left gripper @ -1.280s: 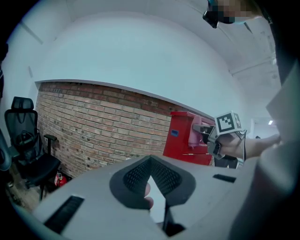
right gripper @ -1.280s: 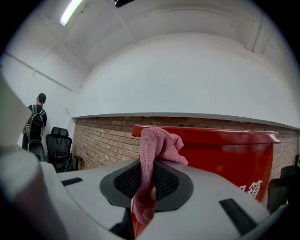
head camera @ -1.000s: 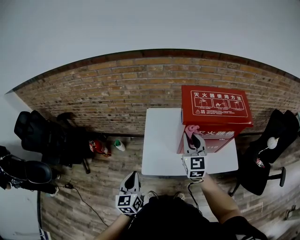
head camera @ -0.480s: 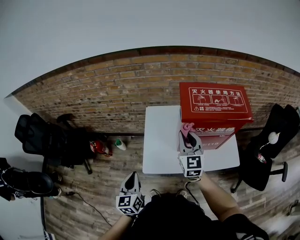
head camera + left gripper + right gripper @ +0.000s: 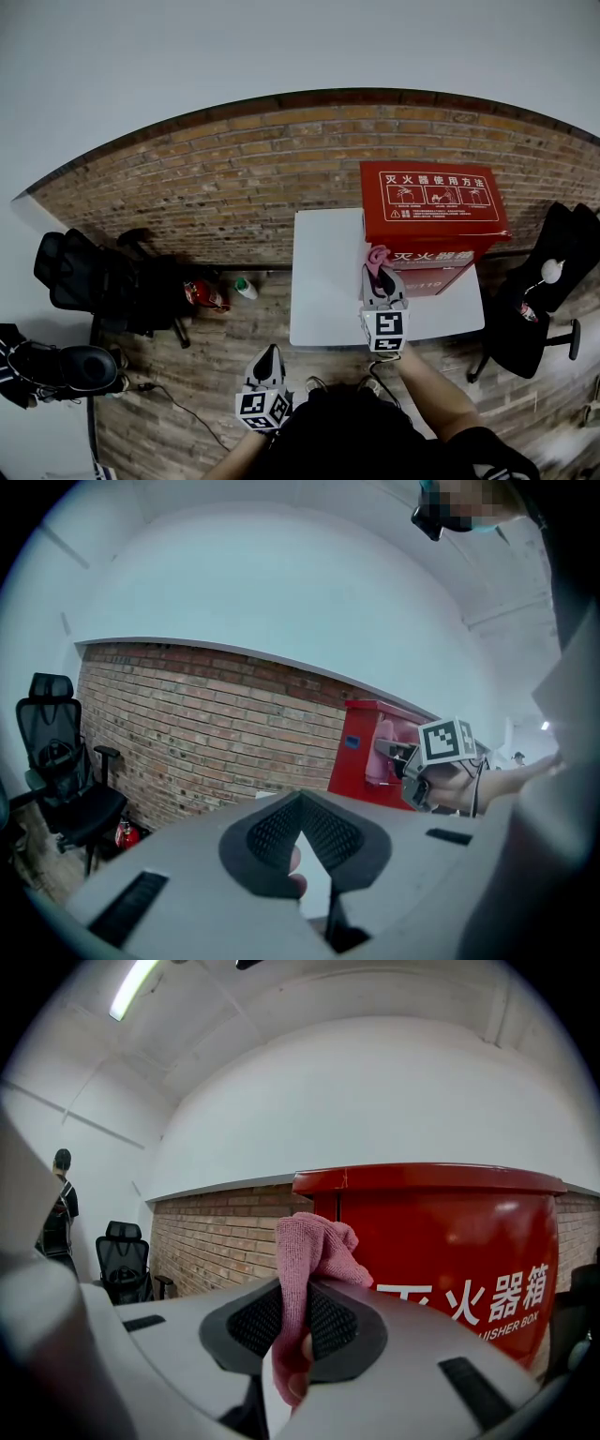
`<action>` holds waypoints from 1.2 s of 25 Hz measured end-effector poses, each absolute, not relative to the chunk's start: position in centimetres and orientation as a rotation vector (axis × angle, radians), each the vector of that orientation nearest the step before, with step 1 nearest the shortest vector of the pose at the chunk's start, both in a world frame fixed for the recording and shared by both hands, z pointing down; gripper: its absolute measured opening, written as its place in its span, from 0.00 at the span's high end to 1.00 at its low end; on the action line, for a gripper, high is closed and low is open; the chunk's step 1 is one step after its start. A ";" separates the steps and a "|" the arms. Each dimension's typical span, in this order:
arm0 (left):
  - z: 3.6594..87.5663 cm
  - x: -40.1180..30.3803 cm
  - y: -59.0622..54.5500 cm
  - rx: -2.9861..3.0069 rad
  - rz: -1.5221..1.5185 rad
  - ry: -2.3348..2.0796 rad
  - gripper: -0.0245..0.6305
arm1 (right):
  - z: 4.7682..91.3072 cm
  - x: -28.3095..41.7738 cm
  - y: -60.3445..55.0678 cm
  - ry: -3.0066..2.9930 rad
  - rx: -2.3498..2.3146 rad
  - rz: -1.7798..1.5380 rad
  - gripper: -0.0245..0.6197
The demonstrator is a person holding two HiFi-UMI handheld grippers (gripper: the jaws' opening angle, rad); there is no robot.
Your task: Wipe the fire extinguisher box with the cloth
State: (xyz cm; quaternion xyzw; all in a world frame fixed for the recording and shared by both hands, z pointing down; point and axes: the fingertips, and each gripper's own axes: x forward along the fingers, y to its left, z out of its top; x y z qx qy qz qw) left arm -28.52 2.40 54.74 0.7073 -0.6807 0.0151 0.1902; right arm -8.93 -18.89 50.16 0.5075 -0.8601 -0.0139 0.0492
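**At the far corner of the desk [image 5: 328,291], cloth [image 5: 314,1241] held up to fire extinguisher box [image 5: 450,1232]**

Clamped on the pink cloth, the right hand-held gripper [image 5: 302,1321] lifts its bunched end to the box's front left edge, apparently to rub that face; contact cannot be confirmed. The left hand-held gripper [image 5: 302,832], jaws together on nothing, hangs low by the person's body, off the white desk, seemingly kept clear. Glossy red, the box carries white characters on its front and a pictogram panel on its lid, and stands before a brick wall [image 5: 216,187].
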 end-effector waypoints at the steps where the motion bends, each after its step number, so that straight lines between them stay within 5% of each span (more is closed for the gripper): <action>1: 54.7 -28.6 2.5 1.987 0.043 -1.914 0.94 | 50.4 -8.9 -18.9 -2.619 1.549 -0.043 0.86; 30: 55.0 -28.3 2.8 1.975 0.058 -1.922 0.94 | 54.3 -8.0 -18.8 -2.590 1.521 -0.057 0.86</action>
